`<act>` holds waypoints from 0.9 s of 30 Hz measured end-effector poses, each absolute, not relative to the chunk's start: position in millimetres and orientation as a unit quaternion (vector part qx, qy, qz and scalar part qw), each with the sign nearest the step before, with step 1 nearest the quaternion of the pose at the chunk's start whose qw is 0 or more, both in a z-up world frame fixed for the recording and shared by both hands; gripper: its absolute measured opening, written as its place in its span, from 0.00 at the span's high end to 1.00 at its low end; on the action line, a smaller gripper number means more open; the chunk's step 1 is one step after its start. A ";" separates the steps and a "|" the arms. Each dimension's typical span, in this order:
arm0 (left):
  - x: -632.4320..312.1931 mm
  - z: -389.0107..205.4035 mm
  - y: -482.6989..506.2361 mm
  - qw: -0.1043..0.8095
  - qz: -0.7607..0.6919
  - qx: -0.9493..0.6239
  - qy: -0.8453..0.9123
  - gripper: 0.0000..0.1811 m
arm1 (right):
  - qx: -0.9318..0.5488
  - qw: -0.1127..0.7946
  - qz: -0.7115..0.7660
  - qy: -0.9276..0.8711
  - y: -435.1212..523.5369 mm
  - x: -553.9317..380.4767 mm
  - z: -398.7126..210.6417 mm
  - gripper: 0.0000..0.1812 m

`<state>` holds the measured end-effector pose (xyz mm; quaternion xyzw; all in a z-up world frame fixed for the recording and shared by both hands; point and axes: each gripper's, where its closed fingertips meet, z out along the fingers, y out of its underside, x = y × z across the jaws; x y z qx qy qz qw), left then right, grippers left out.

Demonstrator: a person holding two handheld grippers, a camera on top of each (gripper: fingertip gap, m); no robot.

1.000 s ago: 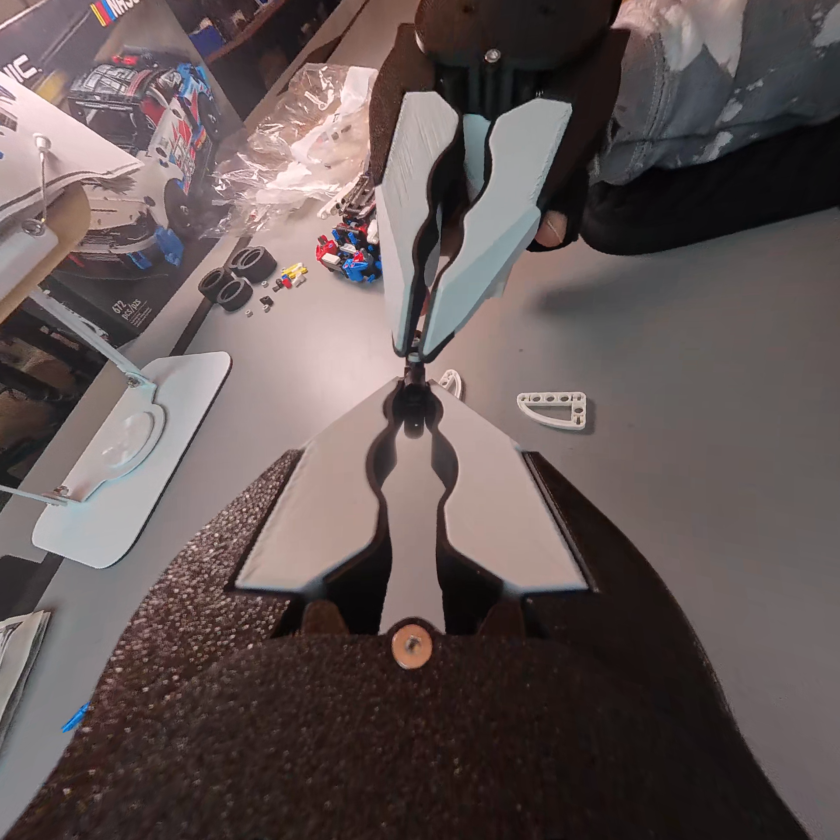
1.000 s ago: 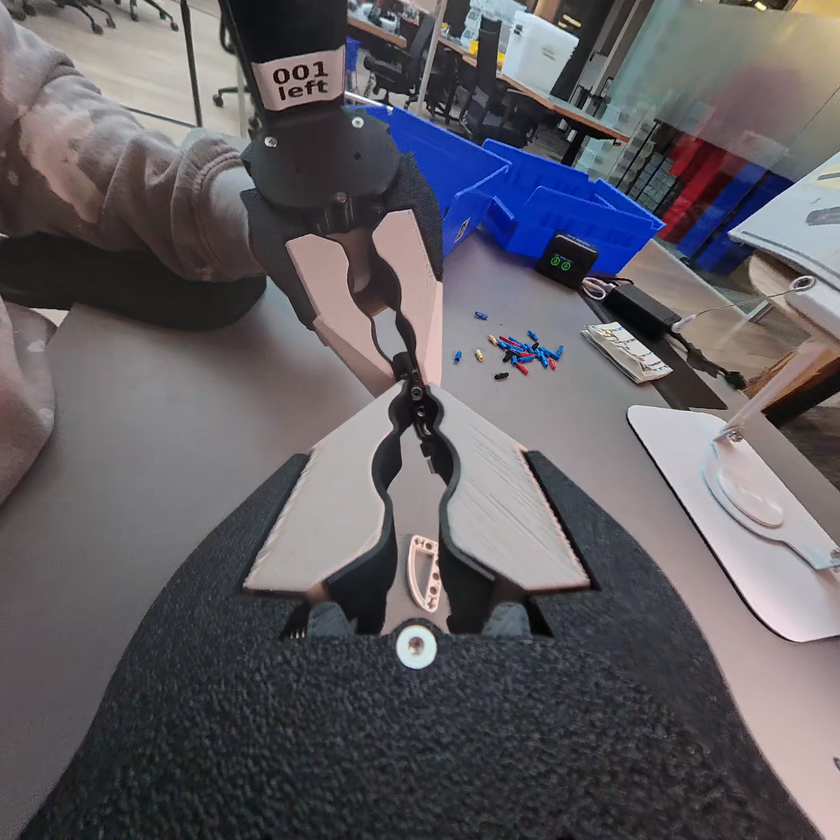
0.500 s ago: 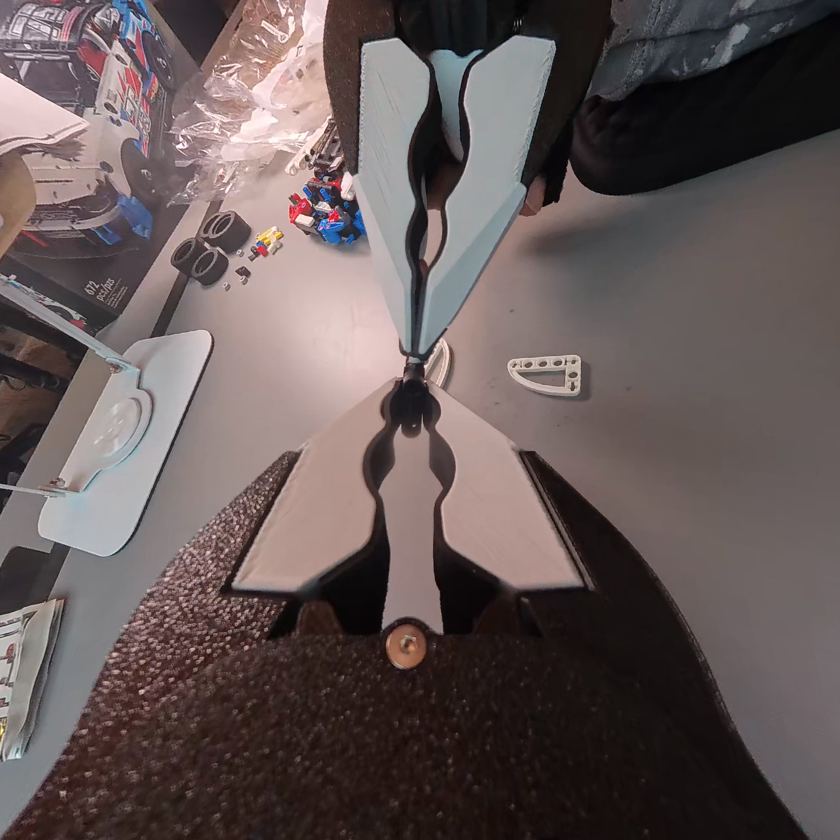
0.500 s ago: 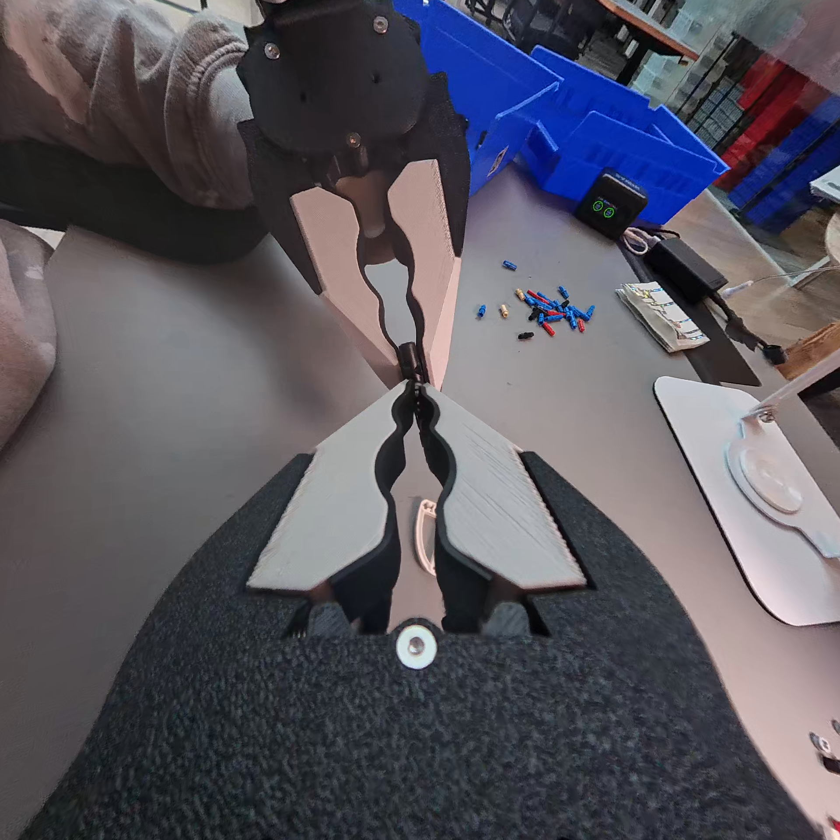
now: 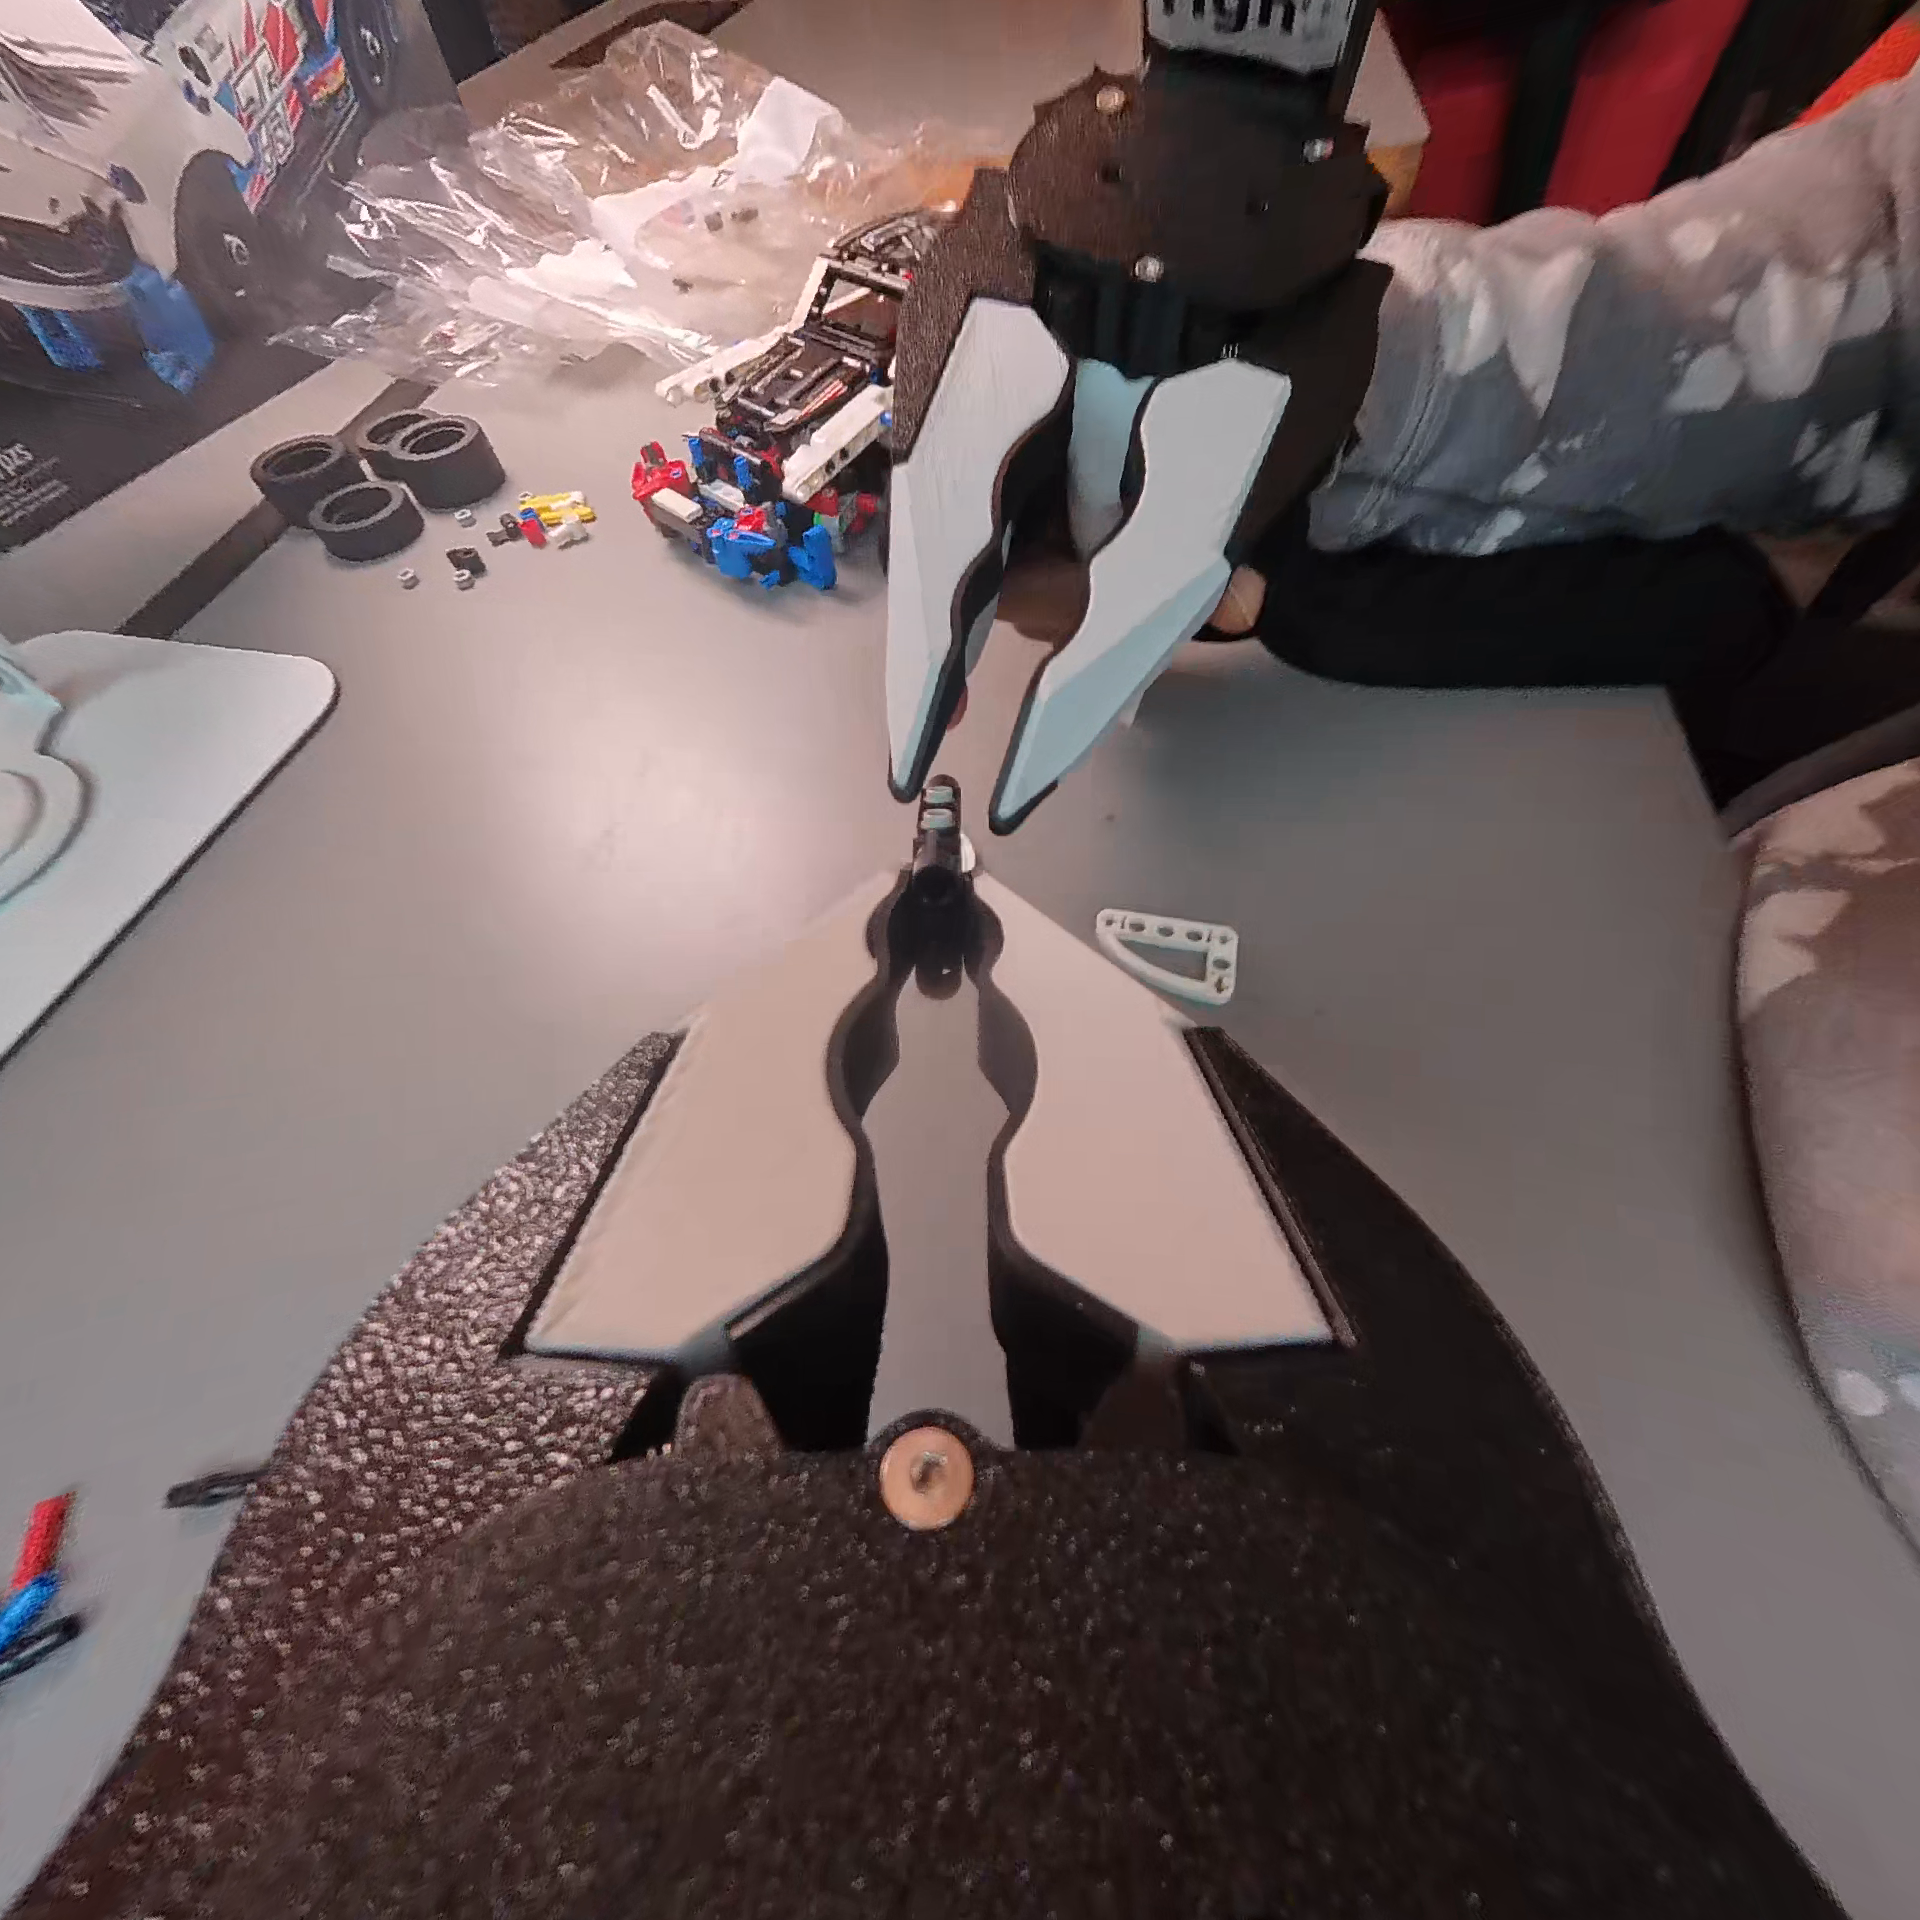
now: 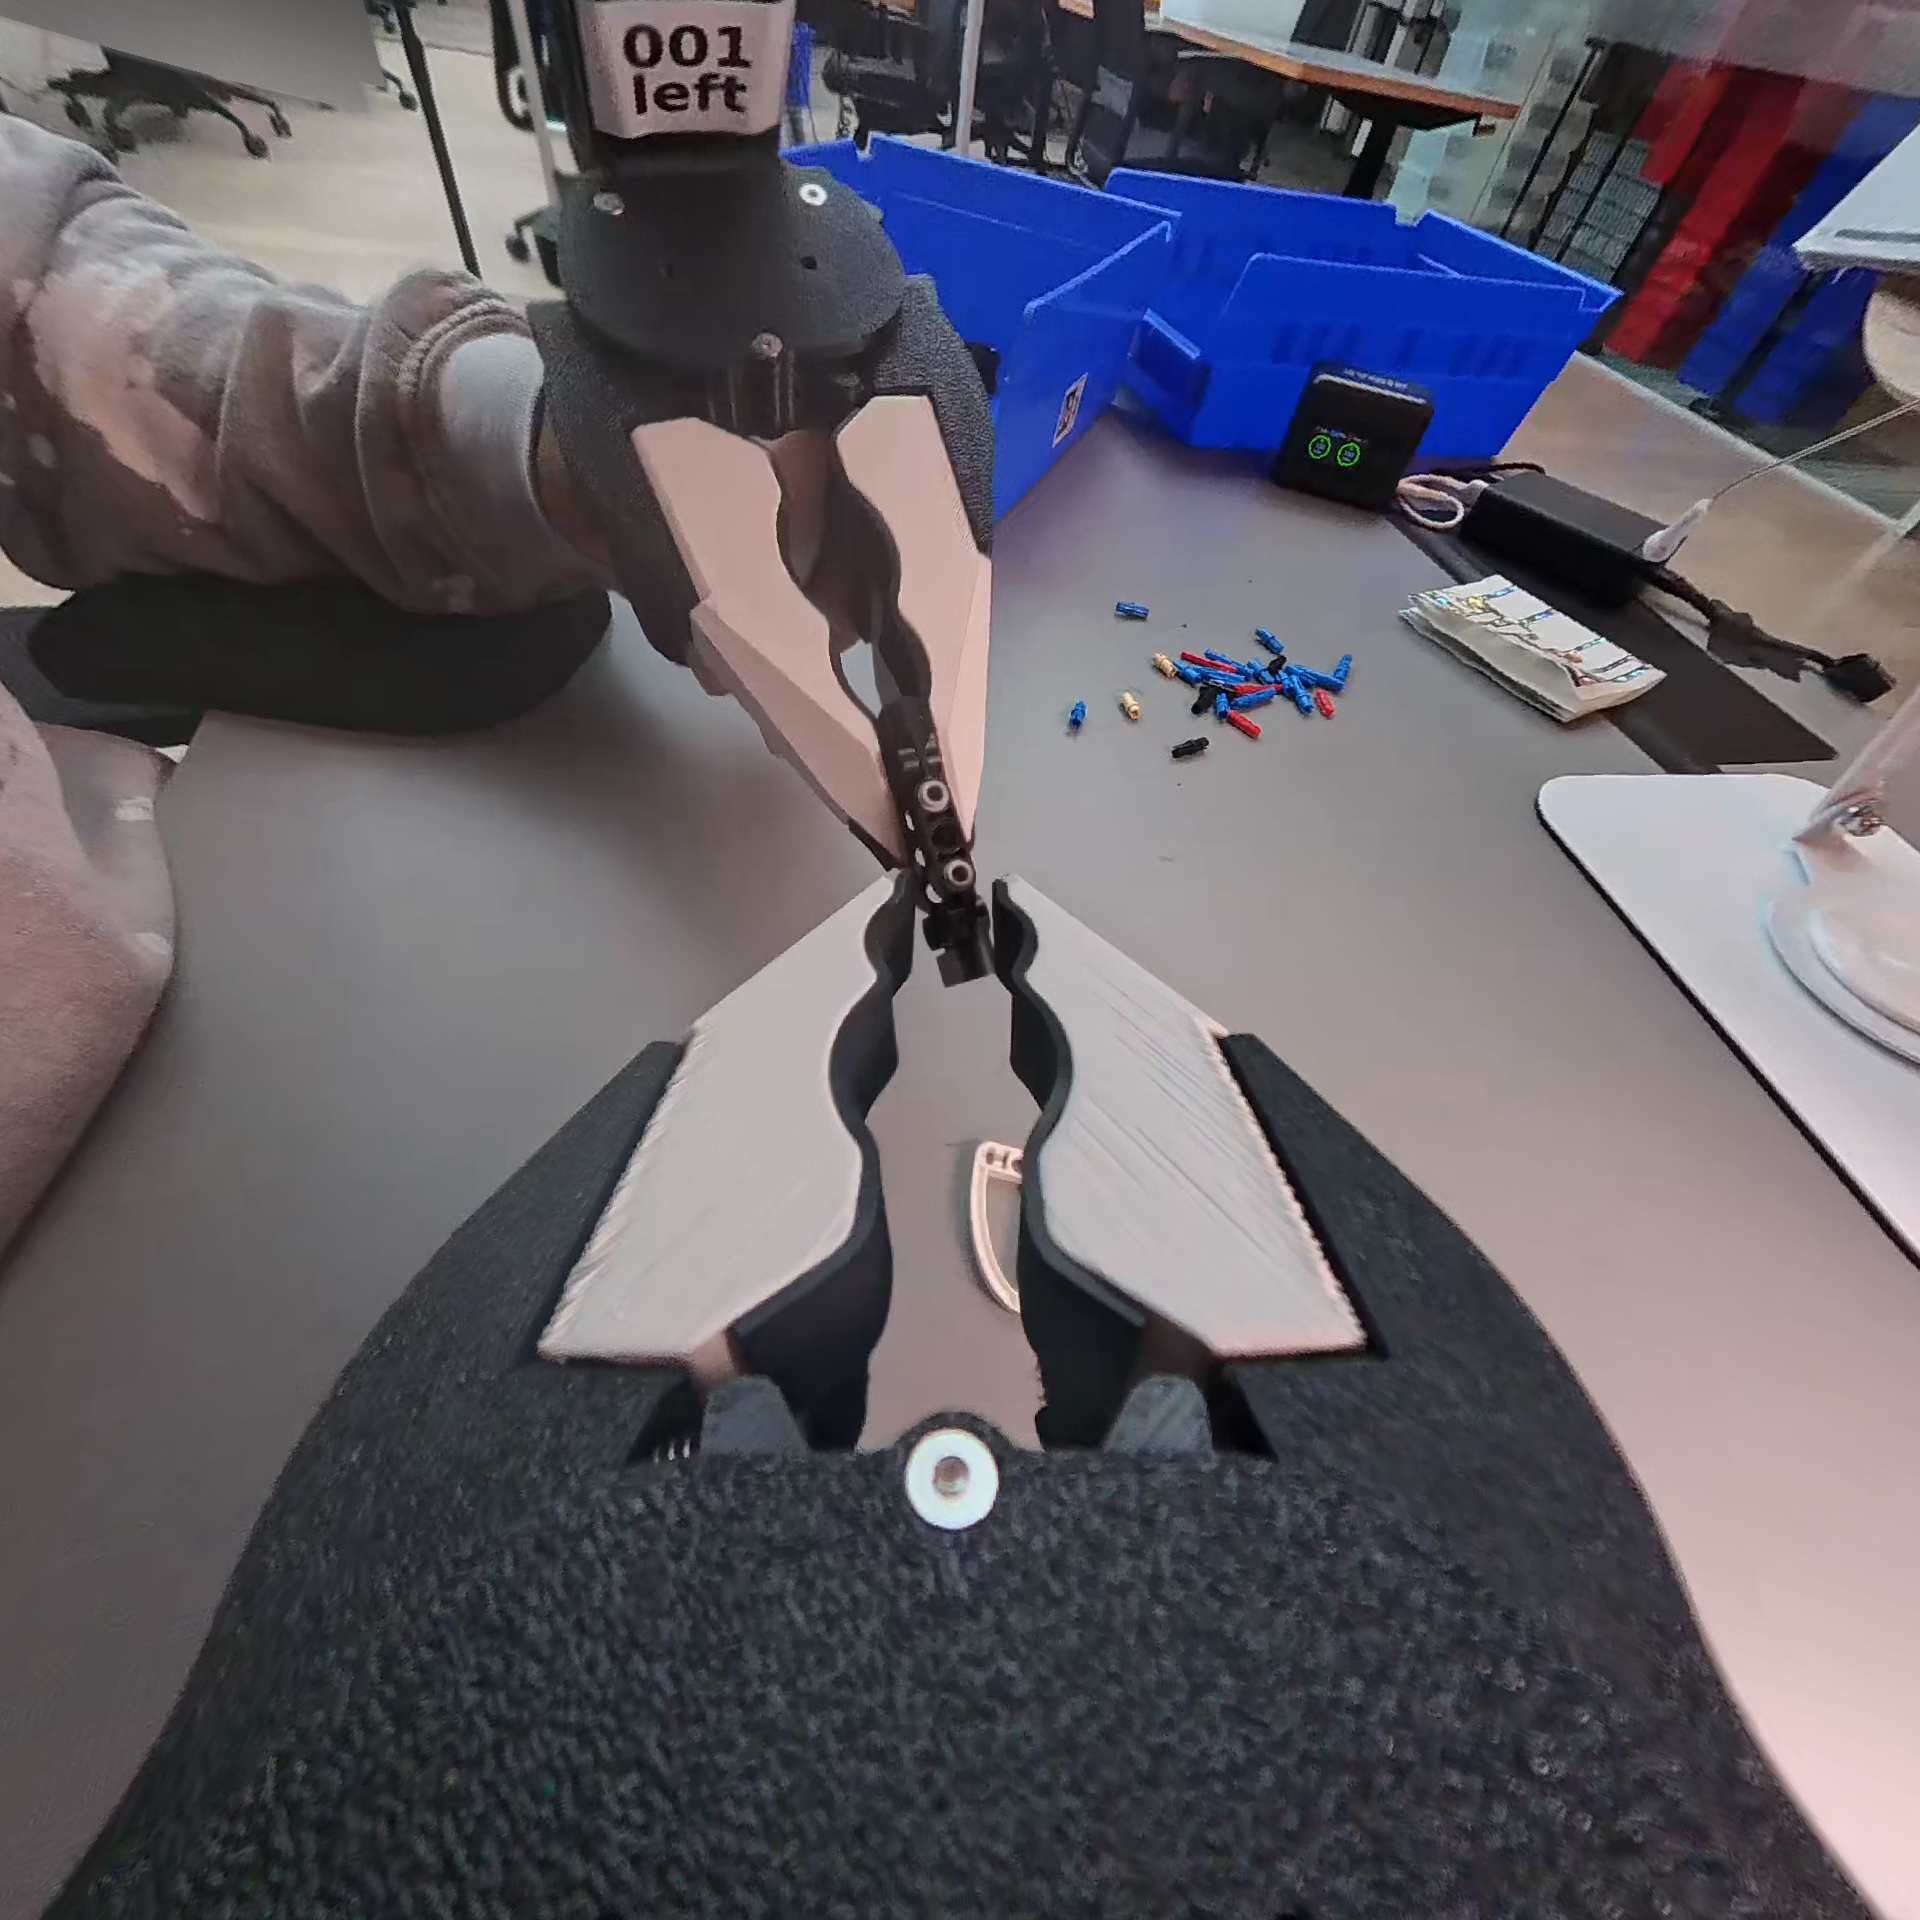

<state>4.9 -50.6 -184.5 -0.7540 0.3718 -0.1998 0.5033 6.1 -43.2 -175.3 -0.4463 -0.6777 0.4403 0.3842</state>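
Grey table (image 5: 520, 831): left hand-held gripper (image 5: 935, 883) clamps black beam (image 6: 940, 831); right hand-held gripper (image 6: 945, 894) spread around it.

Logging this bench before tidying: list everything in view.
black holed toy beam: one, black, clamped in left gripper
white curved plastic frame piece: one, white, on grey table
black rubber tyres: three or four, black, near toy car
partly built toy car: one, white, red, blue, behind right gripper
small plastic pins: many, mostly blue and red, scattered
blue plastic bins: two, blue, table's far edge
left gripper: one, shut on beam
right gripper: one, open, tips flanking beam's end
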 end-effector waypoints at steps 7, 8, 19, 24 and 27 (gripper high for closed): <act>12.4 -171.9 -55.1 0.498 -0.316 -0.743 0.317 0.97 | -0.454 0.350 0.479 -0.665 -47.2 8.1 -173.9 0.95; 12.6 -168.3 -54.9 0.496 -0.347 -0.738 0.297 0.96 | -0.457 0.340 0.489 -0.660 -47.5 8.6 -173.4 0.95; -3.1 -131.6 -50.4 0.499 -0.539 -0.657 0.168 0.81 | -0.505 0.105 0.750 -0.414 -38.4 14.0 -121.9 0.96; 12.1 -114.5 -58.6 0.559 -0.493 -0.623 0.237 0.76 | -0.485 -0.072 0.808 -0.328 -60.1 11.6 -119.3 0.96; 21.7 -110.9 -71.9 0.555 -0.493 -0.609 0.279 0.86 | -0.474 -0.110 0.810 -0.329 -75.8 10.5 -118.0 0.96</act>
